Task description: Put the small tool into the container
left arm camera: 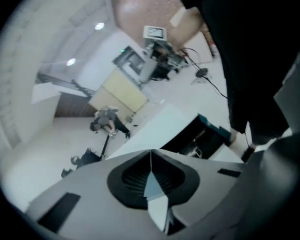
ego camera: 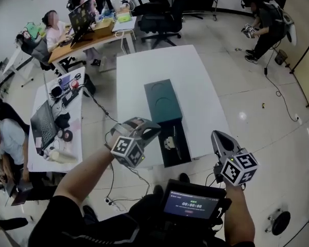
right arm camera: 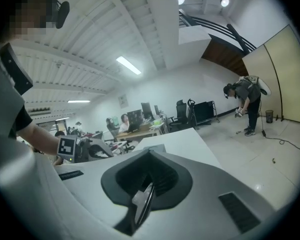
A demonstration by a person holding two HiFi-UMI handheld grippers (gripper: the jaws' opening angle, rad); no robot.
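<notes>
Head view is showing the small tool (ego camera: 169, 142) lying inside the open container (ego camera: 168, 159) on the table (ego camera: 144, 71), so I am holding my left gripper (ego camera: 147, 127) and right gripper (ego camera: 219, 139) clear of it, jaws together and empty, judging the job done.

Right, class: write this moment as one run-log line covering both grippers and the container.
left gripper: fingers together, empty, above table | right gripper: fingers together, empty | container: open on table, small pale tool inside
</notes>
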